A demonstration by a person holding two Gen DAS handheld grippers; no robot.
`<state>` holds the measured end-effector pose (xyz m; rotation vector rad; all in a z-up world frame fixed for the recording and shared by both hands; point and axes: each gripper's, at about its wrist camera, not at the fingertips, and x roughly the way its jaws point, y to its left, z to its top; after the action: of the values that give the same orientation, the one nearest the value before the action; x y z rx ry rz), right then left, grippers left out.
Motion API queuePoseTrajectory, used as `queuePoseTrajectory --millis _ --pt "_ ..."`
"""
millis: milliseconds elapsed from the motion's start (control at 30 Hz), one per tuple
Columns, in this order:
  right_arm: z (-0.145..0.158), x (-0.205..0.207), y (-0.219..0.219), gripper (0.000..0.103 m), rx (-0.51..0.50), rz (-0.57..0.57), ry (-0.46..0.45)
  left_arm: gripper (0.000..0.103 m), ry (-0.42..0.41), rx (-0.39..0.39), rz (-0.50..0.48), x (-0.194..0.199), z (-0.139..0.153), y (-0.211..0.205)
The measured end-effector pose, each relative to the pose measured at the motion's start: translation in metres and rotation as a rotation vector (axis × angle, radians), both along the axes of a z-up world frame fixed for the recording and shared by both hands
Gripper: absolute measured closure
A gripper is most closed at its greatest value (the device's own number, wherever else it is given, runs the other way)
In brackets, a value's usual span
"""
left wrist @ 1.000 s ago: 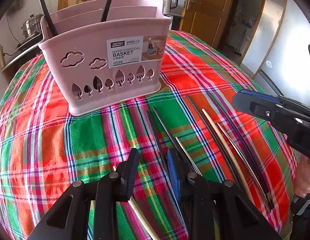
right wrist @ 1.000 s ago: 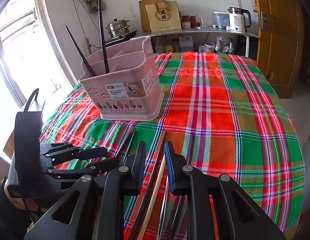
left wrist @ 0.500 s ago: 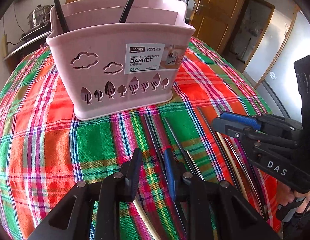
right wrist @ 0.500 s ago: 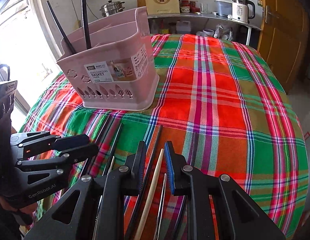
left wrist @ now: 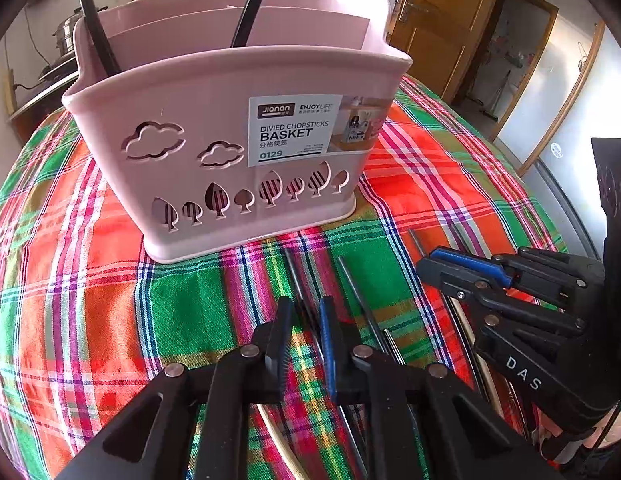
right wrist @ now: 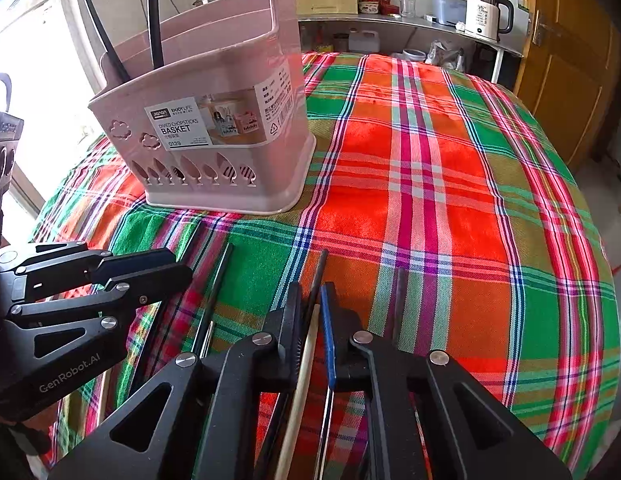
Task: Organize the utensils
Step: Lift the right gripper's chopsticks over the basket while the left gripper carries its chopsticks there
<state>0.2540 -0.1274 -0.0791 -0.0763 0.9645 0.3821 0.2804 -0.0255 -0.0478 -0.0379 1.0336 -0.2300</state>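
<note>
Since a second ago both pairs of fingers have narrowed and the pink basket (left wrist: 230, 140) looms larger in both views. Step in hand: pick-up of loose chopsticks off the plaid worktop (right wrist: 430, 184), in front of the basket. Left gripper (left wrist: 306, 336), nearest the basket's front wall, is closing on a dark chopstick (left wrist: 296, 280), gap now slim. Right gripper (right wrist: 310, 332), farther out to the basket's right, is closing with a dark chopstick (right wrist: 319, 272) and a pale wooden chopstick (right wrist: 306, 356) between its fingers. Both tools slope down toward the cloth. Next, likely: finish the pinch, lift clear, tip upright, drop beside the two black chopsticks (left wrist: 254, 8) already standing in the basket.
</note>
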Motion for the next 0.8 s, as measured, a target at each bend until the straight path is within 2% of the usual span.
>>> queuePoseTrajectory --millis 167,333,467,633,800 --pt "0.006 -0.002 0.001 0.098 0.028 0.012 -0.001 0.095 0.002 -0.03 0.003 -0.001 0.004 0.0" --pt "0.023 -0.011 0.0 0.098 0.054 0.016 -0.039 0.096 -0.032 -0.076 0.002 -0.008 0.023 0.004" --pt "0.046 -0.021 -0.004 0.098 0.078 0.019 -0.087 0.097 -0.081 -0.106 -0.001 -0.02 0.049 0.013" --pt "0.083 -0.036 -0.007 0.099 0.111 0.021 -0.169 0.098 -0.171 -0.138 -0.018 -0.038 0.095 0.018" --pt "0.116 -0.053 -0.008 0.099 0.141 0.034 -0.248 0.099 -0.261 -0.146 -0.042 -0.054 0.134 0.017"
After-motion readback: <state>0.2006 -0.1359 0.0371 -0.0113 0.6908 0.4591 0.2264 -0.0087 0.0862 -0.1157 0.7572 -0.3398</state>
